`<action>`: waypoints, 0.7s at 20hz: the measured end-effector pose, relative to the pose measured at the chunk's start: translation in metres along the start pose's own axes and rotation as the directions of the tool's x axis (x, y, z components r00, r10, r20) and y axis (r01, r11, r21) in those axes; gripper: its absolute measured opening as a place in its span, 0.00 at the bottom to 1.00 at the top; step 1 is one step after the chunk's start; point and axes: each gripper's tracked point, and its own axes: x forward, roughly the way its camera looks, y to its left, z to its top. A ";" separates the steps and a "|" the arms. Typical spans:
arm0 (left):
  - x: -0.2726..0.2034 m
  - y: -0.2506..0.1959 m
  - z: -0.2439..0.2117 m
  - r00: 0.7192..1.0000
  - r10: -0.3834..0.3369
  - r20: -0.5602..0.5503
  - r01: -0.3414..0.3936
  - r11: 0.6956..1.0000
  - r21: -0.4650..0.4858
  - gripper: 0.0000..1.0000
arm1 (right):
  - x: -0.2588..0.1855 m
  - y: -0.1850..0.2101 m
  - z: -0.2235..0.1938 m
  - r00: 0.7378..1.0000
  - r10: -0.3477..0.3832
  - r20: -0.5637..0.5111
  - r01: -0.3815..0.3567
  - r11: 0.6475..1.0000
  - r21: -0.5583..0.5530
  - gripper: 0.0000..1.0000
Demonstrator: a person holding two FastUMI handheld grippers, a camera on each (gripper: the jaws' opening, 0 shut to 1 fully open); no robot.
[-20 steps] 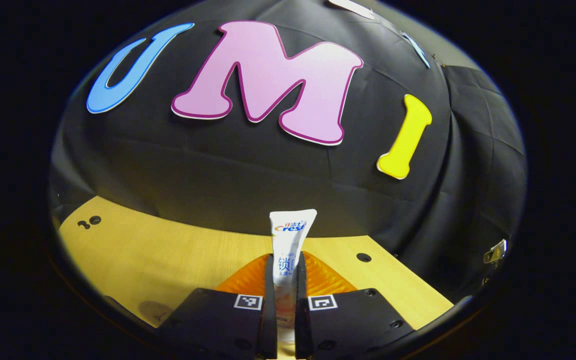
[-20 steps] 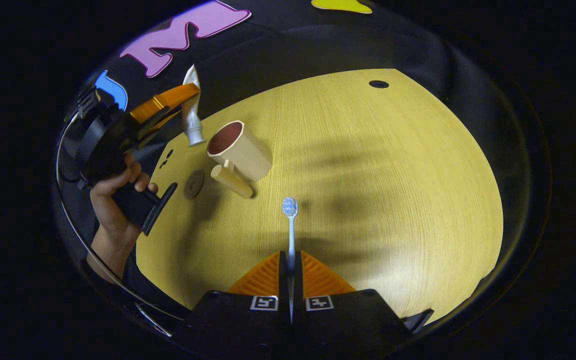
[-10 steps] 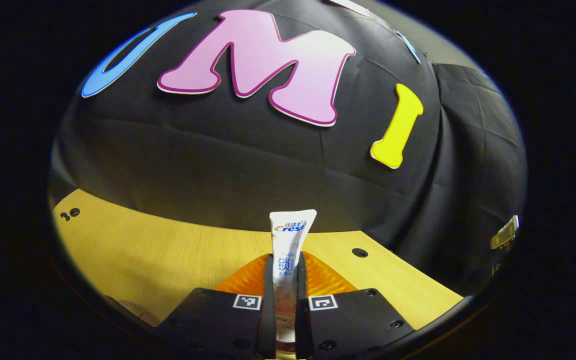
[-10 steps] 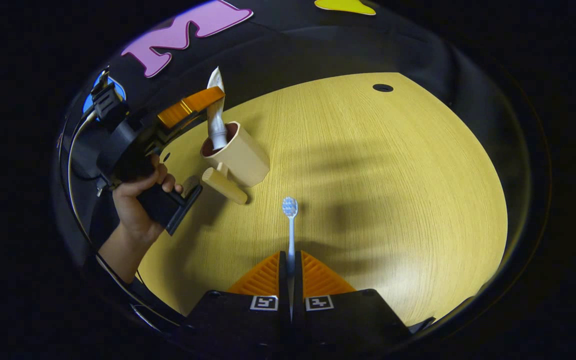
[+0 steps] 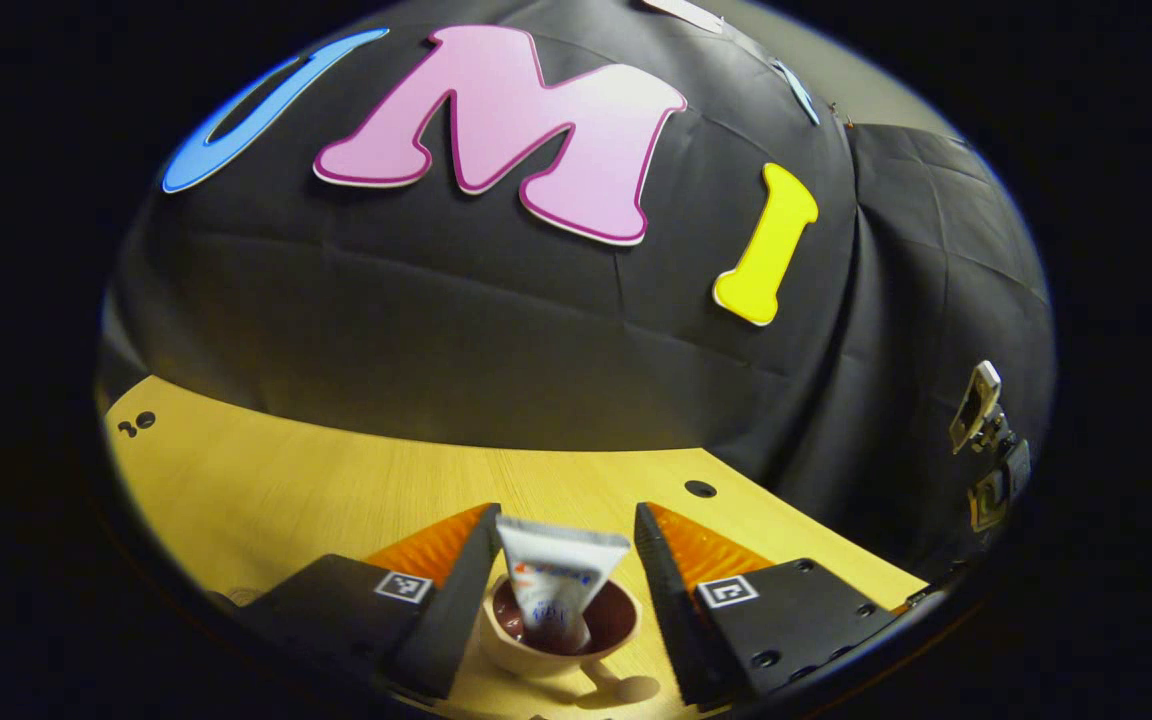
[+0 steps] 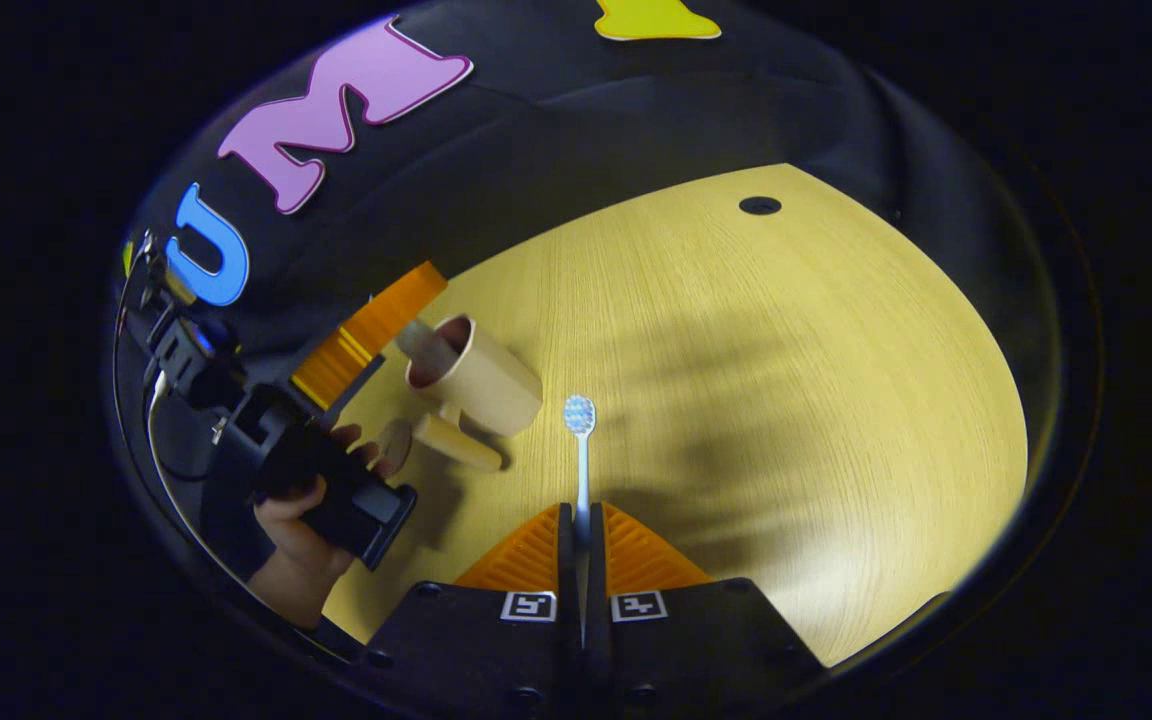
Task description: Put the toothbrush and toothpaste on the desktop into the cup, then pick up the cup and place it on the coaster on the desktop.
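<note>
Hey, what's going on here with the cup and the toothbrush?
A person is working two handheld grippers over a wooden desktop. The left gripper has its jaws open around the cup, and the toothpaste stands inside the cup, free of the jaws. The right gripper is shut on the toothbrush, holding it near the cup with the bristle end forward. The toothbrush is not yet in the cup.

Light wood-grain desktop, round dark hole near far edge. Black cloth wall behind, creased, hanging in folds at right. Metal latch on right side. Soft shadows across wood.
</note>
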 end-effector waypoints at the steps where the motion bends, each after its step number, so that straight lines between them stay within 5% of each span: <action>1: -0.012 0.001 0.005 1.000 0.011 0.010 -0.011 1.000 -0.003 0.86 | -0.001 0.005 0.014 0.999 0.016 0.033 -0.015 1.000 -0.013 0.05; 14: -0.148 0.056 -0.030 0.966 0.244 -0.081 -0.253 0.958 -0.134 0.92 | 0.027 0.097 0.138 0.917 0.256 0.304 -0.232 0.966 -0.115 0.05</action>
